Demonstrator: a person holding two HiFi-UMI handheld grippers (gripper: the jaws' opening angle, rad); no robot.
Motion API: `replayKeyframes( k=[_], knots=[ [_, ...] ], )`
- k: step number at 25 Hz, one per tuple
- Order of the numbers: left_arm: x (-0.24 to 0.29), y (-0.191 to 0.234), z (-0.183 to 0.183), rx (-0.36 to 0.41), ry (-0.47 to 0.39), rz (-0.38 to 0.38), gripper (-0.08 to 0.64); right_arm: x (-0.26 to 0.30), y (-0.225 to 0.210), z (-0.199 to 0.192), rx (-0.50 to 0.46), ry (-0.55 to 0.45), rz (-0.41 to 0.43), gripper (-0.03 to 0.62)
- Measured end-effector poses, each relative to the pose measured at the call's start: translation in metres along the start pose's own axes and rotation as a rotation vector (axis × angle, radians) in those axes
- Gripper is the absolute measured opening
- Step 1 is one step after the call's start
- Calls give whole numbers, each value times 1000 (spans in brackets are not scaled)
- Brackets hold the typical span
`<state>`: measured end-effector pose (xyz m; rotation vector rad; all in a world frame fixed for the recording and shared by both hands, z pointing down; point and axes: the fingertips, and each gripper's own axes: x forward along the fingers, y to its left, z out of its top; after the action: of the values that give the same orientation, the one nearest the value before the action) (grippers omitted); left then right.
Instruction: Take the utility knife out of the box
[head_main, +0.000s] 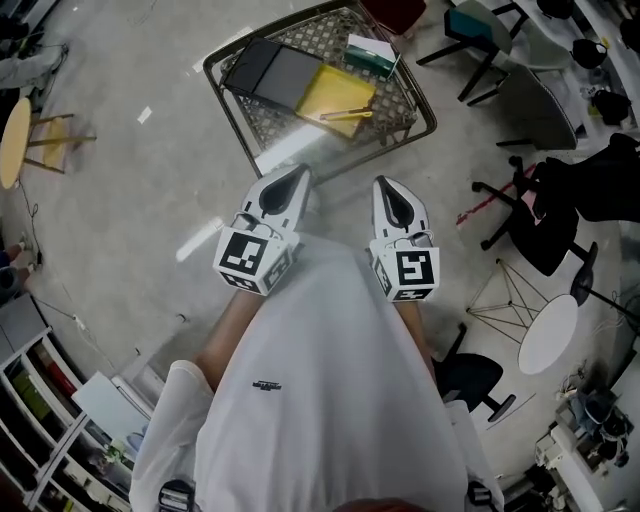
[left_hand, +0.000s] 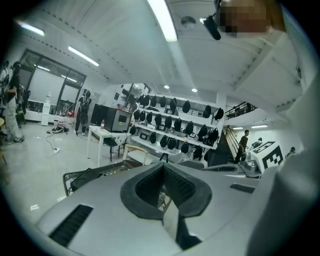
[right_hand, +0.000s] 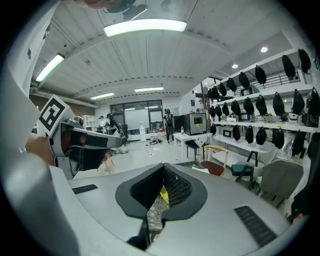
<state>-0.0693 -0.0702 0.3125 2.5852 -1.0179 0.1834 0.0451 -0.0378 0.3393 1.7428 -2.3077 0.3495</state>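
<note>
The pale floor (head_main: 130, 200) fills most of the head view, and the wire box (head_main: 268, 122) sits on it at the upper centre of the frame, ahead of me and low enough to reach into from above. I hold the left gripper (head_main: 302, 172) and the right gripper (head_main: 384, 184) side by side at mid-frame, just short of the box's near rim. Both have their jaws pressed together with nothing in them, so I judge the reach hasn't begun. Inside the box a dark flat case (head_main: 268, 70) lies at the left, a yellow pad (head_main: 330, 92) beside it and a green-and-white carton (head_main: 370, 55) at the far end. The utility knife (head_main: 346, 115), as I read that slim yellow thing, lies on top of the pad, uncovered.
</note>
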Motion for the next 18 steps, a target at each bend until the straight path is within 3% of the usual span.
replayKeyframes(
  k=[10, 18],
  knots=[
    [36, 63, 9, -18, 28, -54, 2, 69, -2, 14, -6, 28, -45, -2],
    [54, 66, 2, -12, 63, -60, 2, 87, -10, 10, 3, 45, -20, -2]
  ],
)
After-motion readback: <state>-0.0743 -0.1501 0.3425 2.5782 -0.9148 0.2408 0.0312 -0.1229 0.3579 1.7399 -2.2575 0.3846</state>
